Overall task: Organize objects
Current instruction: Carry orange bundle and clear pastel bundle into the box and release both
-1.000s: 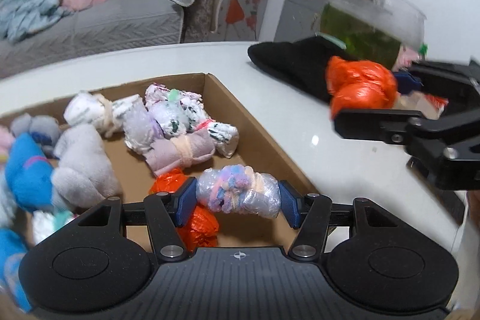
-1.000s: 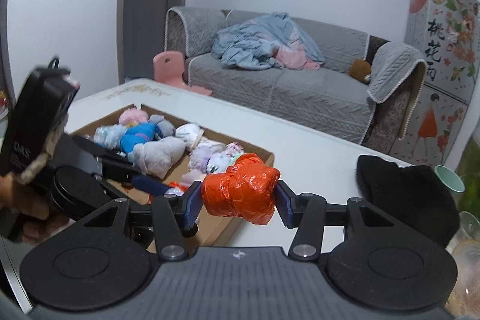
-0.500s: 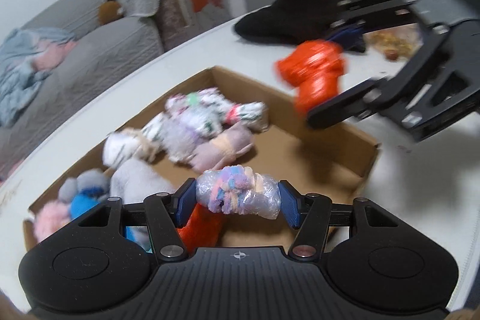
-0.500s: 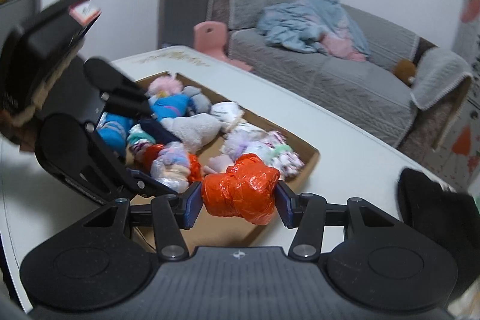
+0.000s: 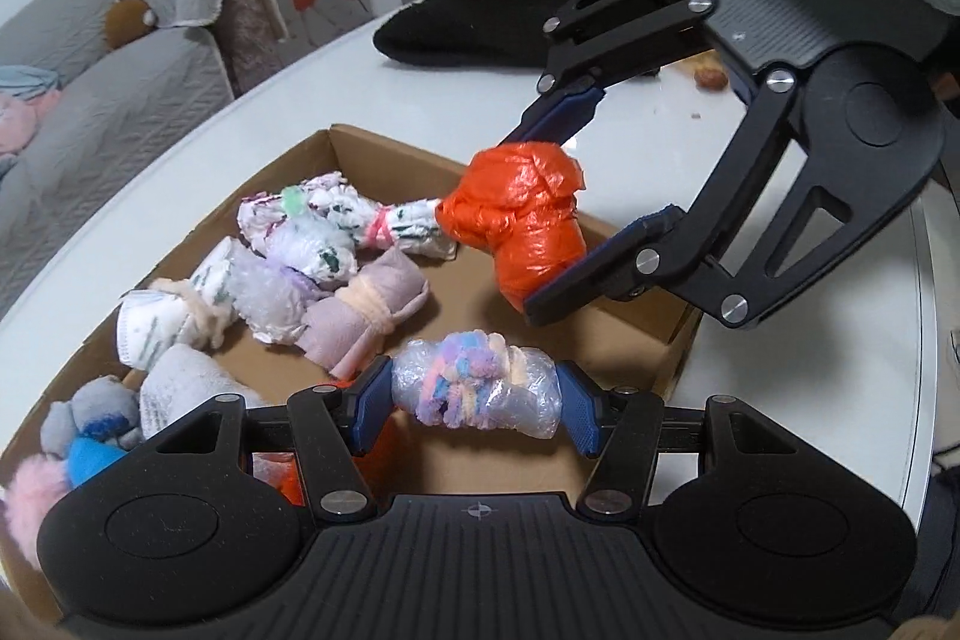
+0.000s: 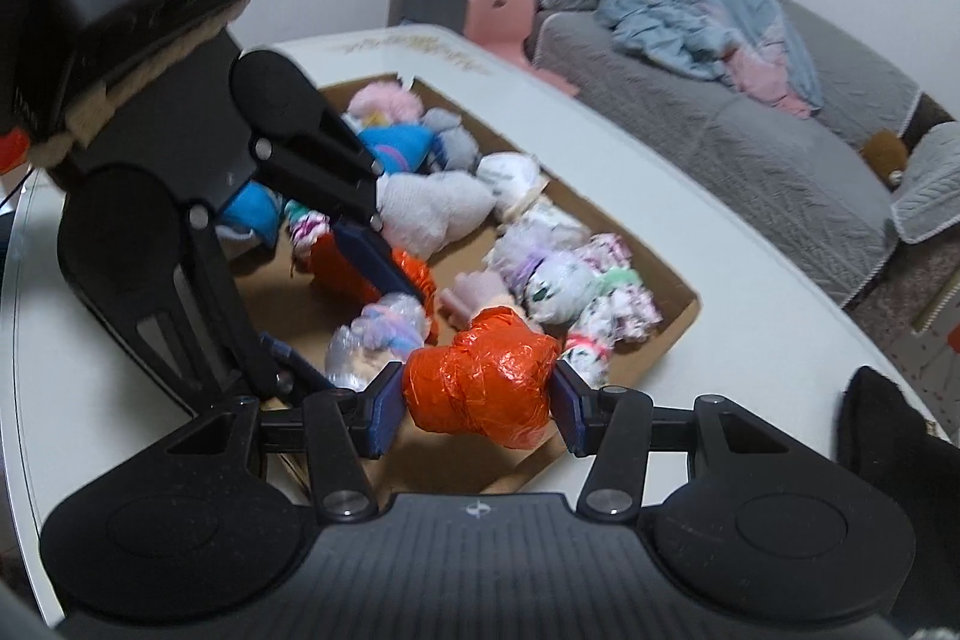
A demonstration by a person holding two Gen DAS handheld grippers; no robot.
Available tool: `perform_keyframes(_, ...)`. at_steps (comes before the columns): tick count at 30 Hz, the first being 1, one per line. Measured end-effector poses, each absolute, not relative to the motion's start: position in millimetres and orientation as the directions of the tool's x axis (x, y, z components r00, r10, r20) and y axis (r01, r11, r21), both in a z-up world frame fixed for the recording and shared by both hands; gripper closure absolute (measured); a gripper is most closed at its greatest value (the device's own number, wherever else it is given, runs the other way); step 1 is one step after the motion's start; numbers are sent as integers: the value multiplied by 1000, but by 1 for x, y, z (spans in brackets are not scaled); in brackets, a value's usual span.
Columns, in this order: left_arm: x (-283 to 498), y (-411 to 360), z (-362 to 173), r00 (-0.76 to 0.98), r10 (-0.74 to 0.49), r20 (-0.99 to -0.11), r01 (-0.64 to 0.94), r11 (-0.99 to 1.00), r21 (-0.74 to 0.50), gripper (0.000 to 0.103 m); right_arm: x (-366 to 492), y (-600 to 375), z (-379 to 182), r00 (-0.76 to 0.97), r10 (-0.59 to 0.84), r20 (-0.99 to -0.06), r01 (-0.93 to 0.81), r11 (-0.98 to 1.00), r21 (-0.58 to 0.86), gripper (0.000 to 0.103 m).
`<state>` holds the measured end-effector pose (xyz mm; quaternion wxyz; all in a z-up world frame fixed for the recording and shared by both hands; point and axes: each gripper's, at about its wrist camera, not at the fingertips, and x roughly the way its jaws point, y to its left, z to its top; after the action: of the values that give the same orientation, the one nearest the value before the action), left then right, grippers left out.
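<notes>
Looks like the drop-off step — left gripper [image 5: 474, 403] is clamped on a clear-wrapped pastel bundle [image 5: 477, 388] and right gripper [image 6: 477, 400] on an orange bundle [image 6: 480, 382], both over the cardboard box [image 5: 678, 334], so next up is probably lowering onto bare floor and letting go.

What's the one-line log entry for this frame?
left gripper: shut on clear-wrapped bundle | right gripper: shut on orange bundle | both over cardboard box | nothing released yet

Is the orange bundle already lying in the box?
No, the right tongs hold the orange bundle clamped above the cardboard box.
</notes>
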<state>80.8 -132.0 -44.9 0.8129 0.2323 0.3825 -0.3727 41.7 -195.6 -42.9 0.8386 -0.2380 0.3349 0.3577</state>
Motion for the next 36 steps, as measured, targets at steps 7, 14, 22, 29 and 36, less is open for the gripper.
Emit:
perform_keyframes(7, 97, -118, -45, 397, -448, -801, 801, 595, 63, 40, 60, -192, -51, 464, 449, -764, -793, 594, -133, 56)
perform_keyframes(14, 100, -118, -49, 373, -479, -795, 820, 571, 40, 40, 66, -188, -63, 402, 430, -808, -821, 561, -110, 56)
perform_keyframes(22, 97, -116, -53, 373, -479, -795, 822, 568, 43, 40, 65, -184, -65, 379, 416, -827, -835, 539, -112, 55)
perform_keyframes(29, 95, -117, -56, 381, -476, -793, 811, 584, 39, 38, 66, -182, -65, 383, 400, -833, -831, 542, -122, 55)
perform_keyframes(36, 91, -117, -52, 395, -479, -783, 799, 600, 36, 36, 64, -182, -62, 388, 400, -830, -828, 547, -124, 48)
